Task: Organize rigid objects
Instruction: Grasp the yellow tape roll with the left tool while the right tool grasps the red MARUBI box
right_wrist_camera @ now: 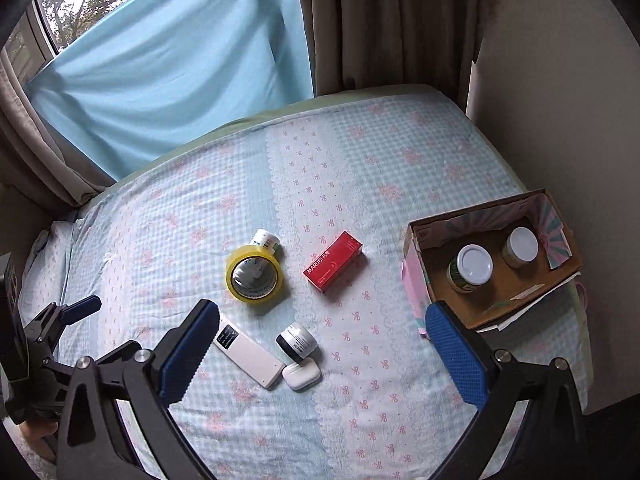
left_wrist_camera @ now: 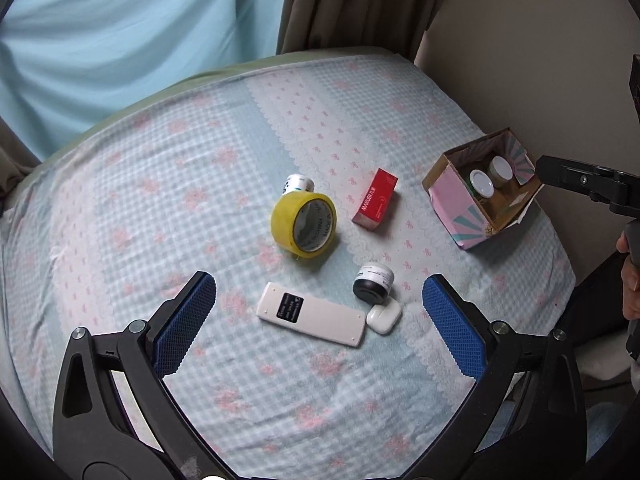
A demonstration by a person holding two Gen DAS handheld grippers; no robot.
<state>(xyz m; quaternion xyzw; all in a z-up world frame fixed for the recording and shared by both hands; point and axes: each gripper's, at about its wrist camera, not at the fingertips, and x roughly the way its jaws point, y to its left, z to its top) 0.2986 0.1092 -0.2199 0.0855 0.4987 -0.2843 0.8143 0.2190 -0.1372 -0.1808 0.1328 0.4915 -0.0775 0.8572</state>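
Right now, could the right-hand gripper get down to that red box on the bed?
Probably yes. The right gripper is open and empty, and the red box lies alone on the bedspread, apart from the tape roll and cardboard box, with nothing above it.

- The left gripper (left_wrist_camera: pixel 316 312) has its jaws spread wide, one blue pad at 8 o'clock and the other at 4 o'clock in its own wrist view, gripping nothing.
- The right gripper (right_wrist_camera: pixel 318 344) is likewise splayed wide, with nothing between its pads.
- A hand (left_wrist_camera: pixel 631 276) shows at 3 o'clock in the left wrist view, wrapped around the right gripper's handle.
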